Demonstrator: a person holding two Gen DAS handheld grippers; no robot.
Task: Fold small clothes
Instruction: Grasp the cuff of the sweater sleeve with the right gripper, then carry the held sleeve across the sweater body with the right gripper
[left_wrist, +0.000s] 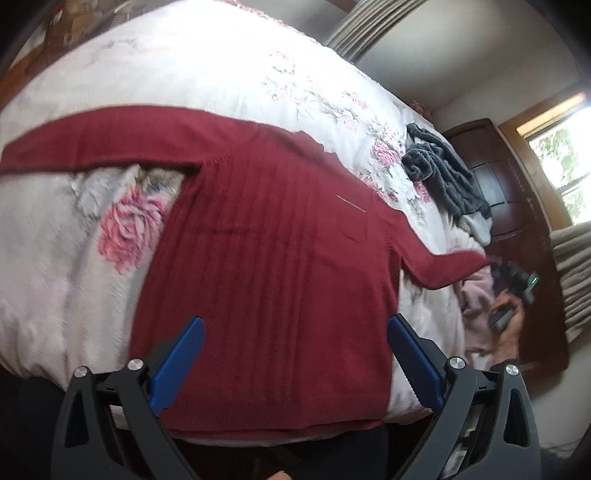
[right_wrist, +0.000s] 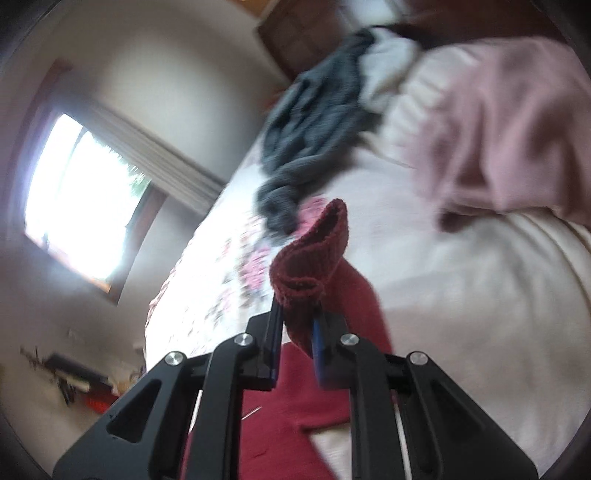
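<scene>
1. The right gripper (right_wrist: 301, 325) is clamped on the cuff (right_wrist: 314, 254) of the sweater's (left_wrist: 266, 236) right sleeve (left_wrist: 450, 267), lifted off the bed (left_wrist: 207, 66).
2. The left gripper (left_wrist: 295, 332) hangs wide open over the hem – holding nothing.
3. The sweater lies flat, body near, left sleeve stretched far left.
4. Soft, light knit – it will likely sag and stretch; cuffs, hem and shoulders look like the best grips.
5. A grey garment (left_wrist: 443, 170) and a pink one (right_wrist: 498, 129) lie far right.

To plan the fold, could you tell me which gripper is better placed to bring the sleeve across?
Right gripper: it is shut on the red sweater sleeve cuff. Left gripper hovers open, holding nothing.
</scene>
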